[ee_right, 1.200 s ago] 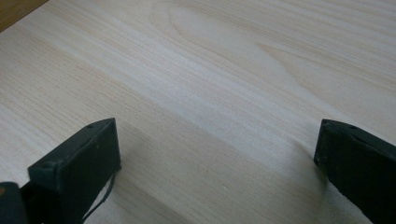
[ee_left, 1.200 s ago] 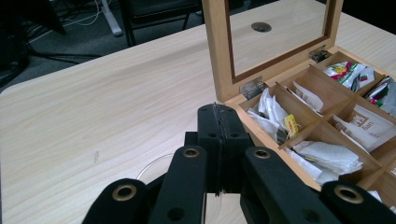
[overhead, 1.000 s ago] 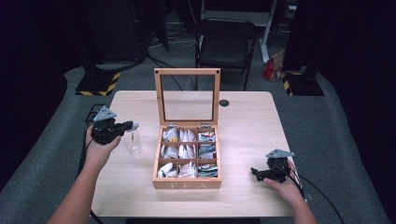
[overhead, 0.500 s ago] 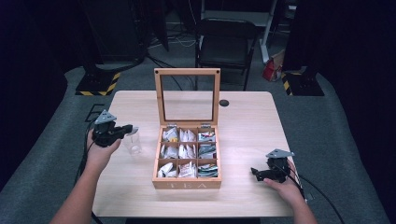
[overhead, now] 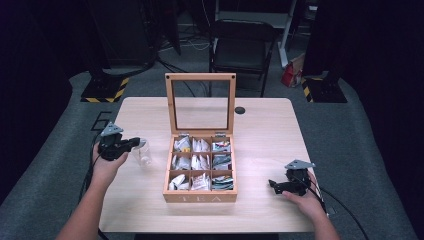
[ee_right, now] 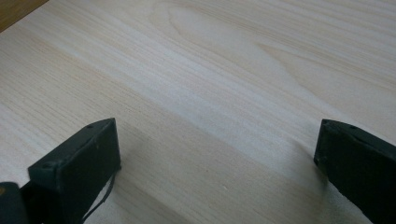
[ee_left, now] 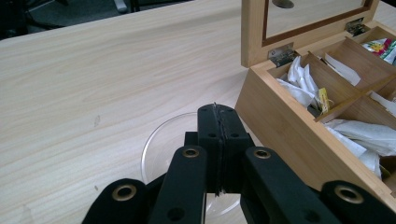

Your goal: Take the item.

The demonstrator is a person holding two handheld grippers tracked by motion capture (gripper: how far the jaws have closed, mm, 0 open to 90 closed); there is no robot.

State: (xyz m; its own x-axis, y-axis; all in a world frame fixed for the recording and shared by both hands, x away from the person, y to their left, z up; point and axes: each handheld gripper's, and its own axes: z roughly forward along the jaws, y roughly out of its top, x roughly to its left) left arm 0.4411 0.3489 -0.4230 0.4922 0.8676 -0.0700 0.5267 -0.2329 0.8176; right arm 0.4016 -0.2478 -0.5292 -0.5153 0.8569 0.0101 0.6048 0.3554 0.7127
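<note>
Left gripper (overhead: 131,145) pressed together over clear glass (overhead: 142,152); right gripper (overhead: 274,186) spread, resting low on table (overhead: 260,125).

Left gripper (overhead: 131,145): black body, grey three-cornered plate on top, black cable trailing off the near-left table edge. Its two black jaws carry round brass-coloured rivets along their linkage arms. Right gripper (overhead: 272,185): same black build, grey three-cornered plate, black cable running off to the right. Its jaws are plain matte black blocks. Both forearms are bare, no sleeves visible.
</note>
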